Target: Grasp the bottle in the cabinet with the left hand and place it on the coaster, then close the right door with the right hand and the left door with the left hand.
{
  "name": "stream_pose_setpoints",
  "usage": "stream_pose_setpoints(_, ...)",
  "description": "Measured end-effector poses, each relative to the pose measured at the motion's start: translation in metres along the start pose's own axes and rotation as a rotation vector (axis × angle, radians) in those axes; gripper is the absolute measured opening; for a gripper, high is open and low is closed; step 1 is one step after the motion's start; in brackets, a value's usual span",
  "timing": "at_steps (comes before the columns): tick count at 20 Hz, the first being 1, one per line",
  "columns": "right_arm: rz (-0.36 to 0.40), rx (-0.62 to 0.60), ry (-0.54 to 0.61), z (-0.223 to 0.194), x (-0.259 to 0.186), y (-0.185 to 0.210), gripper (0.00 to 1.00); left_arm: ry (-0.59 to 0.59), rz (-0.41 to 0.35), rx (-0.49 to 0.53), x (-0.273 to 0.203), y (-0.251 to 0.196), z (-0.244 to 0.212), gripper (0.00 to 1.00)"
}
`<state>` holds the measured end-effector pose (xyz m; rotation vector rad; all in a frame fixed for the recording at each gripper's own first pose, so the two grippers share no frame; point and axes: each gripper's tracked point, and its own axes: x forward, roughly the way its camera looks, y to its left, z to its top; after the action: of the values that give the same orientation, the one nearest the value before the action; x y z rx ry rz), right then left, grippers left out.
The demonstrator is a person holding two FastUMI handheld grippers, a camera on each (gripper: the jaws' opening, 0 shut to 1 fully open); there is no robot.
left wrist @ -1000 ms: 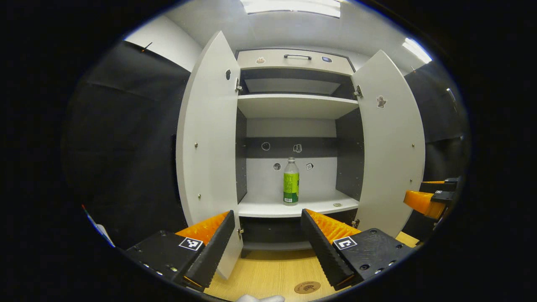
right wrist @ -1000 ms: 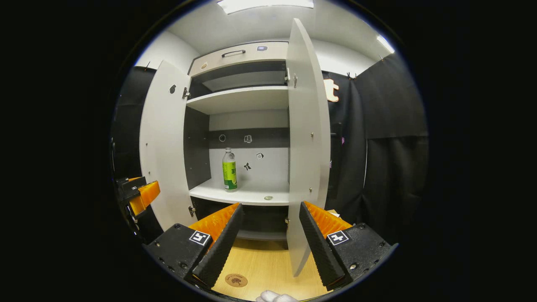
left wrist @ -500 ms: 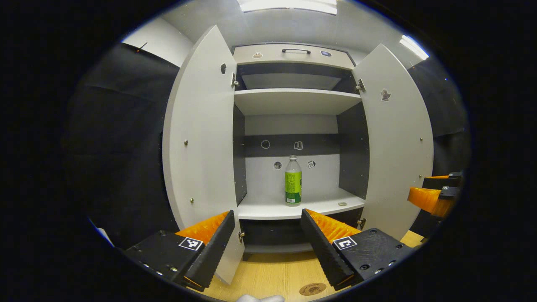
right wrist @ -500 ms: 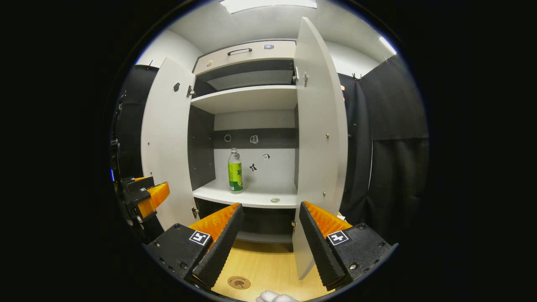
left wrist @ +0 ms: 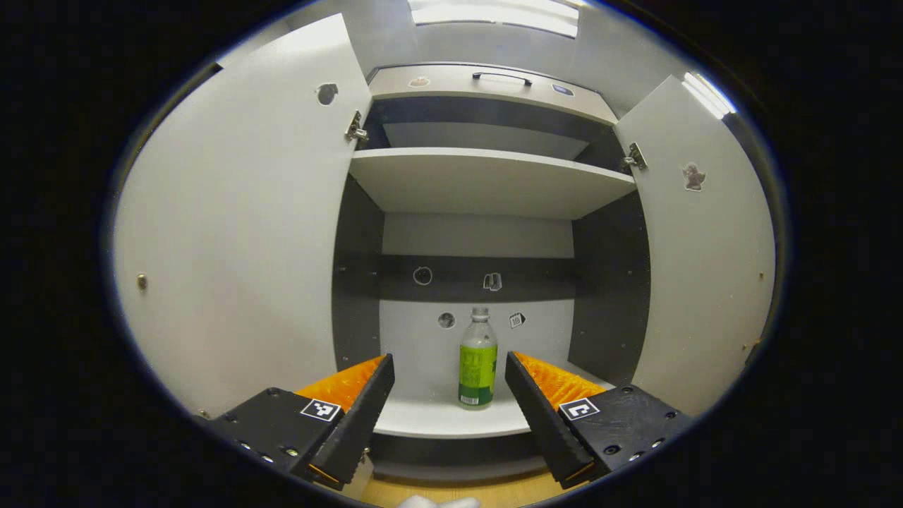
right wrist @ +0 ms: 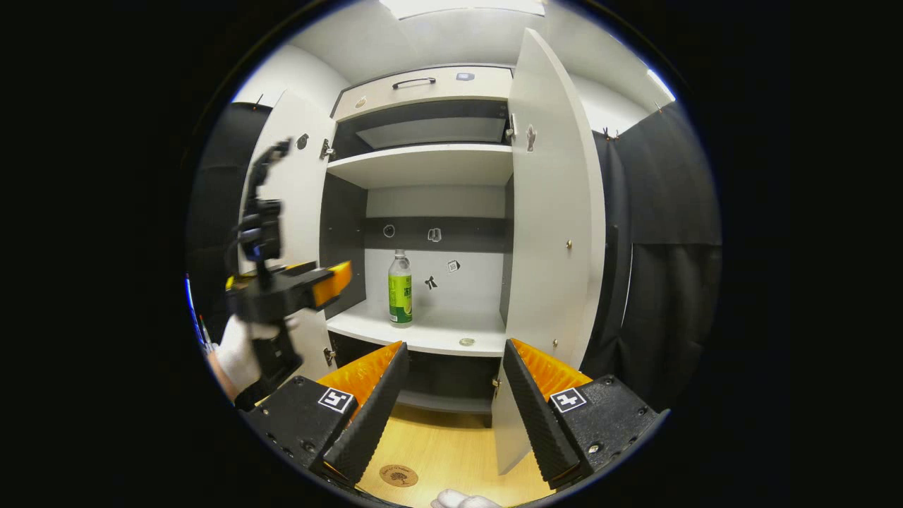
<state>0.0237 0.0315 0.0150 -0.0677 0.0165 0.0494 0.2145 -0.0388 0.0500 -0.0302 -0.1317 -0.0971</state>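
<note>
So the bottle (left wrist: 477, 367) is standing upright on the lower shelf (left wrist: 451, 420) inside the cabinet (left wrist: 494, 180), clear with a green label, sitting low in the middle of the left gripper view. It lines up right in the gap of the left gripper (left wrist: 446, 367), but it's further back, nothing touching it, and the fingers are spread wide with nothing in them. In the right gripper view the same bottle (right wrist: 400, 289) sits a bit left of centre.

Both doors are swung open: left door (left wrist: 240, 240) takes up the whole left side of the left gripper view, right door (left wrist: 705, 268) is over on the right edge. A small round thing (right wrist: 466, 341) lies on the shelf to the right of the bottle, can't tell what it is.

The right gripper (right wrist: 451, 356) is also wide open and empty, hanging back over the wooden table (right wrist: 451, 451). The coaster (right wrist: 398, 475) is on that table at the bottom of the frame. A gloved hand (right wrist: 240, 353) at centre-left holds the left gripper next to the left door.
</note>
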Motion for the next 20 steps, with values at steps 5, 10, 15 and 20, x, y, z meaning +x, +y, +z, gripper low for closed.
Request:
stream_pose_setpoints(5,-0.010,-0.008,0.024,-0.002,-0.004,0.002,0.83,0.016,-0.012,0.005,0.087,-0.021,-0.021,0.96)
stream_pose_setpoints(10,-0.053,-0.016,0.055,-0.014,-0.012,-0.010,0.83,0.088,0.021,0.015,0.134,-0.028,-0.061,0.96)
stream_pose_setpoints(15,-0.088,-0.017,0.083,-0.028,-0.029,-0.020,0.83,0.159,0.041,0.022,0.157,-0.026,-0.094,0.96)
stream_pose_setpoints(20,-0.086,-0.004,0.062,-0.020,-0.041,-0.024,0.83,0.137,0.040,0.035,0.130,-0.023,-0.070,0.72)
